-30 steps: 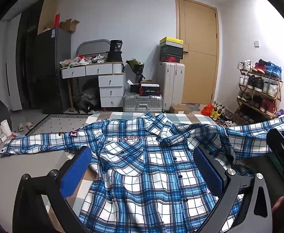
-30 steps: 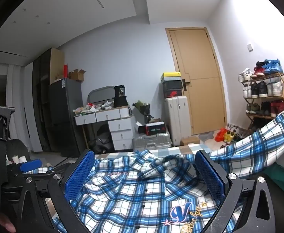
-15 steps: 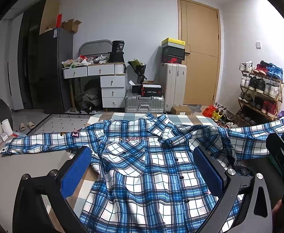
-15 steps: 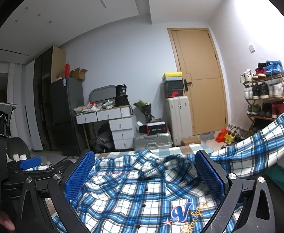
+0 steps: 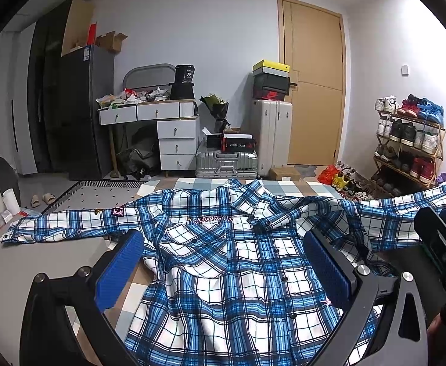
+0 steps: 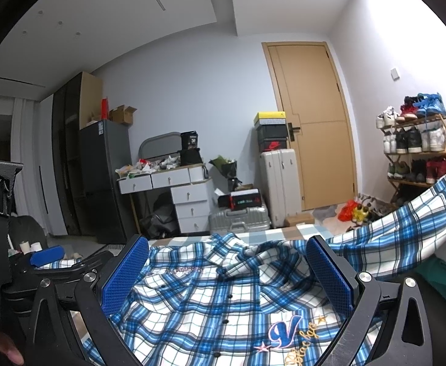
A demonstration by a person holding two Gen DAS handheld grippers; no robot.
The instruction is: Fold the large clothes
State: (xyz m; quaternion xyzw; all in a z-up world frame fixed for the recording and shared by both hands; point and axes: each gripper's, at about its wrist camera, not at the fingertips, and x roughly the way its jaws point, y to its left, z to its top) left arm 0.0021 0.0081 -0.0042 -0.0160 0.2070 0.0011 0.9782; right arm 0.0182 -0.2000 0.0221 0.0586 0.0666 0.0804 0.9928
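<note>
Across the checked tabletop (image 5: 284,187), a blue-and-white plaid button-up shirt (image 5: 232,262) lies spread front-up beneath the left gripper (image 5: 223,263) and right gripper (image 6: 227,270), both with fingers spread apart, empty.

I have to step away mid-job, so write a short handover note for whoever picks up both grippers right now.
Left gripper: open, empty, hovering over the shirt's front.
Right gripper: open, empty, above the lower front near the embroidered V logo.
Plaid shirt: laid out front up and buttoned on the checked surface, collar away from you. Left-hand sleeve lies flat and stretched out; right-hand sleeve runs up over something at the side, not flat.
Done: shirt spread out. No fold is visible.
Left: probably flatten the right-hand sleeve, fold both sleeves inward, then fold the body.
</note>
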